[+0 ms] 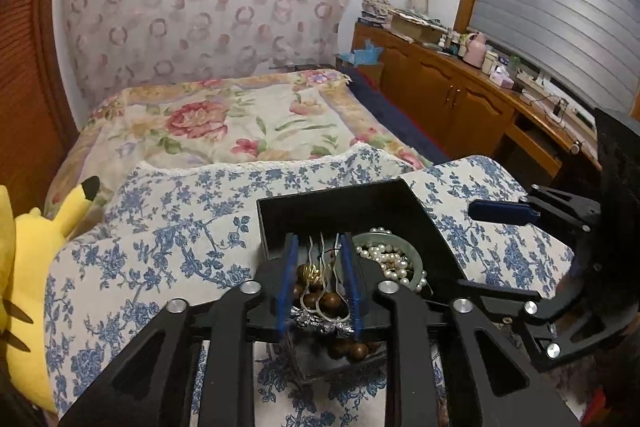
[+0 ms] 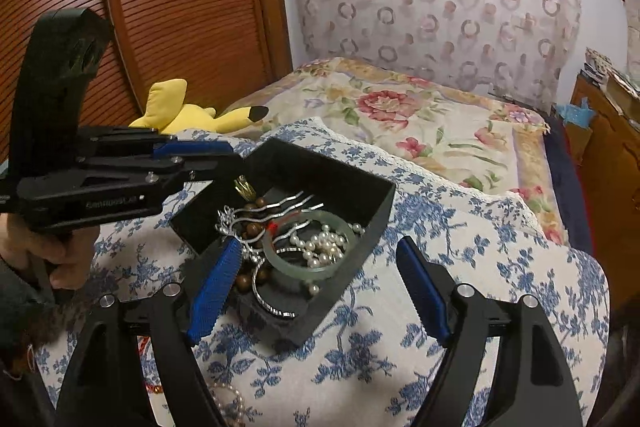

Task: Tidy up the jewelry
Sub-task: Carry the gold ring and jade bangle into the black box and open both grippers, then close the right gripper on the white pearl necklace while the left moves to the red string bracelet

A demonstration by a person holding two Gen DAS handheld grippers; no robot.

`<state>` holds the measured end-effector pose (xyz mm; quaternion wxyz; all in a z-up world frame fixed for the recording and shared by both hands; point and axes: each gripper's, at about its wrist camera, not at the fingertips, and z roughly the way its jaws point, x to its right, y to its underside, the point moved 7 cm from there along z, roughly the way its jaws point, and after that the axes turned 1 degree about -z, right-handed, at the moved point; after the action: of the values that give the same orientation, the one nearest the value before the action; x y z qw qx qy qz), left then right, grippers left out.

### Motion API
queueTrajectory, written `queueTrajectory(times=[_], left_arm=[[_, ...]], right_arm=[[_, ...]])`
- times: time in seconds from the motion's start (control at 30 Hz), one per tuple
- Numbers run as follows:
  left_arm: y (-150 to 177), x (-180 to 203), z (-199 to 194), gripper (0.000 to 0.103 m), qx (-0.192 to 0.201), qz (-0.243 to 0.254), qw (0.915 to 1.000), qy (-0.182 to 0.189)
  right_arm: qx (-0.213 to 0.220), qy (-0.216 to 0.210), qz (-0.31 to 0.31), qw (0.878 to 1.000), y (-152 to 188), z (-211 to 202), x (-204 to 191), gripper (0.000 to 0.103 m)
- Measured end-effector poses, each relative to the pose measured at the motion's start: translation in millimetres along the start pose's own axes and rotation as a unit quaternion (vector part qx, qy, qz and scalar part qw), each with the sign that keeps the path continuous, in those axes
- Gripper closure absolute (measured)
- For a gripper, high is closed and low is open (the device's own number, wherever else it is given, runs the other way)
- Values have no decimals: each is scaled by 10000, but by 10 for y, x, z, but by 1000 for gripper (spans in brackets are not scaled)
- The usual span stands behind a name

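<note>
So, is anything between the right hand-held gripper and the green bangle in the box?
Nothing visible. The right hand-held gripper stands open over the black box; the green bangle lies exposed on top, pearls inside its ring.

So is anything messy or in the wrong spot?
Yes. Inside the black box everything is heaped together: pearls, green bangle, brown beads and silver hairpins, tangled rather than sorted.

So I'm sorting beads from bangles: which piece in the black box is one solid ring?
The pale green bangle: one smooth solid hoop, lying flat around the white pearl strand. The pearls and the brown wooden beads are strung, and the silver hairpins are wavy prongs.
</note>
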<state>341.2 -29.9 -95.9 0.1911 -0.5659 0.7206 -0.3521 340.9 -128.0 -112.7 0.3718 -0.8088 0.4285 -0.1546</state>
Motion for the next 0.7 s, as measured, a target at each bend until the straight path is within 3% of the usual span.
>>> queueTrajectory(times=[0.03, 0.1, 0.33, 0.57, 0.7], left_arm=[[-5, 12, -16, 69, 4, -4, 10000, 2], [5, 23, -57, 65, 26, 3, 10000, -17], [127, 59, -335, 50, 108, 18, 9999, -67], [316, 74, -628, 42, 225, 15, 9997, -133], [453, 83, -772, 30, 302, 13, 9994, -192]], right_arm=[[0, 19, 5, 10000, 14, -16, 4, 21], [10, 93, 18, 10000, 58, -65, 5, 21], [84, 157, 163, 9997, 167, -249, -25, 21], [145, 258, 159, 9994, 348, -474, -181, 21], [162, 326, 155, 9992, 486, -596, -272, 21]])
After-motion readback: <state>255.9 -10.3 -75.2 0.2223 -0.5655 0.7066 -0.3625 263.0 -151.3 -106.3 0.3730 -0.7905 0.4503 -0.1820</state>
